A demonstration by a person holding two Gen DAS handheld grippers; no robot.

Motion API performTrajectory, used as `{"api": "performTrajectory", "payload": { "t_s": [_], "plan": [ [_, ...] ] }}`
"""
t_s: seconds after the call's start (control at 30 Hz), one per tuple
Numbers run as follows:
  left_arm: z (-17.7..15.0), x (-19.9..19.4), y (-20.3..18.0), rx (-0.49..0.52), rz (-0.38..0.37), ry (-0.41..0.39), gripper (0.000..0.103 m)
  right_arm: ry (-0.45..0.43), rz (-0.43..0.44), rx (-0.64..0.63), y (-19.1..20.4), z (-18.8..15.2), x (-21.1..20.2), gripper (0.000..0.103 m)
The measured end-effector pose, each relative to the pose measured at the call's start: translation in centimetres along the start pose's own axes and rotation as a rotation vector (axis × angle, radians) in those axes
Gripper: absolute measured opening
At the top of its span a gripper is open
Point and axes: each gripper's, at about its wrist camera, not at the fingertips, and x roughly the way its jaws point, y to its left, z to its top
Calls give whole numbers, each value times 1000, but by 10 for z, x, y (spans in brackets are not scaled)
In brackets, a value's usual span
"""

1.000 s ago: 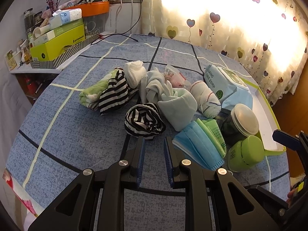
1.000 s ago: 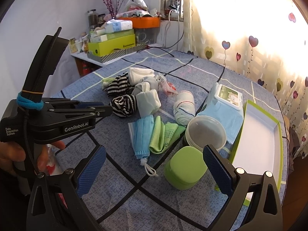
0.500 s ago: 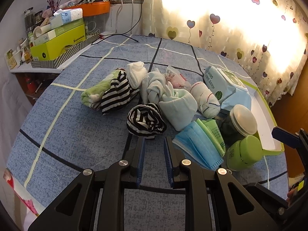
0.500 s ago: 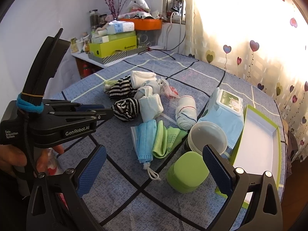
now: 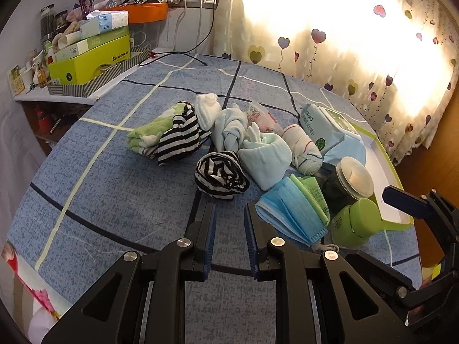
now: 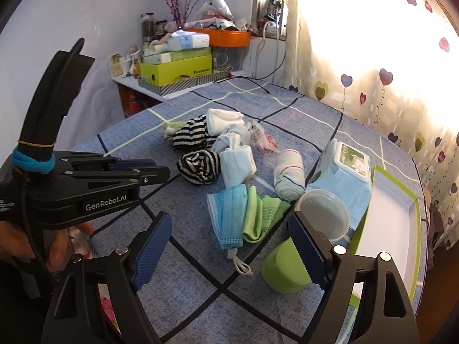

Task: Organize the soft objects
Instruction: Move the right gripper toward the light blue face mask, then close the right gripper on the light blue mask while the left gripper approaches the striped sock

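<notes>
On the left hand-held gripper [image 6: 160, 172], narrowly open and empty, white lettering reads "GenRobot.AI".

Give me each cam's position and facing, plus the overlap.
Left wrist: on the left gripper, angled down over the table at the striped sock; own fingers narrowly apart, empty; right gripper's tip at right edge.
Right wrist: on the right gripper, facing the masks; jaws closing, empty; left gripper and a hand at left.
Shared: socks, masks, green jar, tray.

I saw socks [image 5: 221, 146] heaped mid-frame on the table [image 5: 120, 195], masks [image 5: 292, 206] lower right, tray [image 5: 381, 172] far right.
</notes>
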Motion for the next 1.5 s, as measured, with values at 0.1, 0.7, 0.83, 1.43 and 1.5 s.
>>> {"api": "performTrajectory", "payload": {
  "t_s": [0.1,0.7,0.83,1.43,1.5],
  "plan": [
    [-1,0,4,-6,-11,4,21,8,12,-15,6,2,4,79],
    [-2,14,28,-35,-42,28,21,115,34,-49,9,11,55,47],
    [0,18,31,-40,-58,30,21,147,42,-70,12,10,68,44],
    [13,40,34,-44,-144,41,41,204,-5,-80,8,6,94,14],
    [15,44,35,-53,-154,45,41,184,8,-68,6,8,88,13]
  ]
}}
